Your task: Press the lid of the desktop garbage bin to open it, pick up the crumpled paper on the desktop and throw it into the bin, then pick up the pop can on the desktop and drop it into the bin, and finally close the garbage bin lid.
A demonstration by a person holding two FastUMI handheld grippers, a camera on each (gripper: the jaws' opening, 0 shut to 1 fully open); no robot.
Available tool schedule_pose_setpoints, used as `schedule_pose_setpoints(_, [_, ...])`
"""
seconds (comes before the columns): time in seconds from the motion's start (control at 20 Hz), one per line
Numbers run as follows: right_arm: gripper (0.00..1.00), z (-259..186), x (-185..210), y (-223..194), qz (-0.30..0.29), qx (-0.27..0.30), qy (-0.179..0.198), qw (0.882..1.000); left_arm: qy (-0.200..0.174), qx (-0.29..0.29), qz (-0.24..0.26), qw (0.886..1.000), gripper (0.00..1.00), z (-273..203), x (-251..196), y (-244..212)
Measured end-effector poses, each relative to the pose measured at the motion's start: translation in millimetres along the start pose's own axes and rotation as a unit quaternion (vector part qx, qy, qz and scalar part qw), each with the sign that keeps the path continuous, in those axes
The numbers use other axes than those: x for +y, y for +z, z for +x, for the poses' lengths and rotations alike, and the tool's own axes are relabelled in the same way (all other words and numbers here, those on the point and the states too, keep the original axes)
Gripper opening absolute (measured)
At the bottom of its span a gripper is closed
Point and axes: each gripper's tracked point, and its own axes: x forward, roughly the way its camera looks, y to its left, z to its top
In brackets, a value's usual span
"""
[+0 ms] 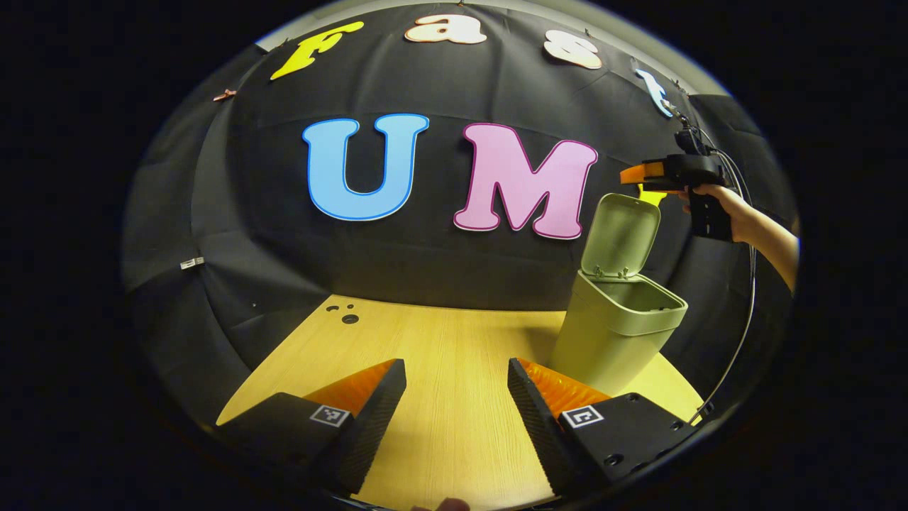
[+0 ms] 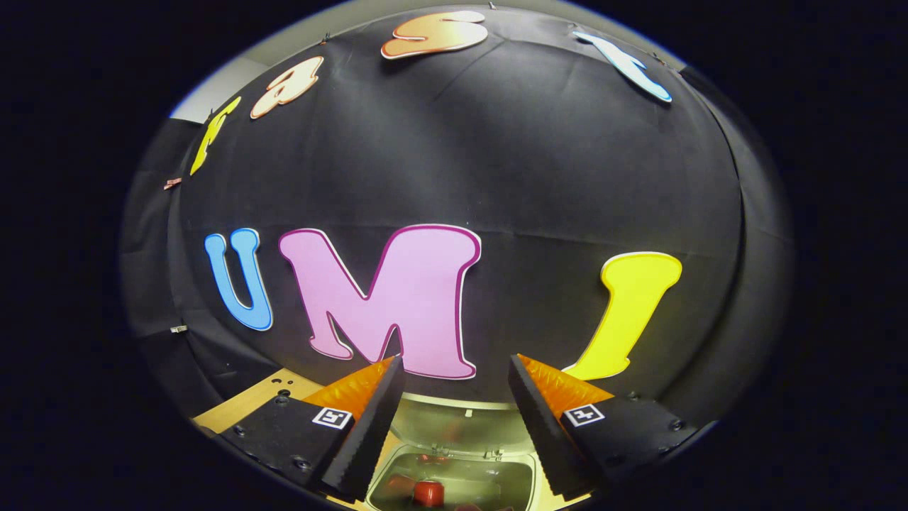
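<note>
Bin [image 1: 616, 323]: upright near the counter's [image 1: 440, 355] far right edge, mouth open.
Lid [image 1: 621, 233]: raised, standing almost upright on the hinge at the bin's back rim.
Pop can [image 2: 428, 492]: red, already lying inside the bin, seen from above in the right gripper view; paper not made out there.
Left tongs [image 1: 457, 397]: spread wide, holding nothing, hovering low over the counter's near middle, well apart from the bin.
Right tongs [image 2: 455, 408]: spread wide, empty, poised above the bin's mouth; in the left gripper view, level with the lid's top edge, a hand gripping the handle.
Stage, judged: both throws apparently done; closing the lid left.
Risk one: a push landing too far forward on the lid's top edge, tipping or sliding the light bin toward the counter's edge.
Risk two: a finger slipping behind the lid and levering it back against the hinge instead of down.
Risk three: lid stopping short of latching if the press ends early.
</note>
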Motion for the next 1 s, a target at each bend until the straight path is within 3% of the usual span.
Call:
schedule_pose_setpoints(0.4, [0.94, 11.8, -4.1, -19.5, 0.033, 0.037, 0.006, 0.999, 0.0, 0.006, 0.0, 1.0, 0.93, 5.0, 1.7, -1.9])
schedule_pose_setpoints(1.0, [0.94, -57.8, 8.7, -73.0, 0.042, 0.095, 0.037, 0.994, -0.029, 0.011, 0.009, 0.999, 0.93, 11.1, -6.7, -2.1])
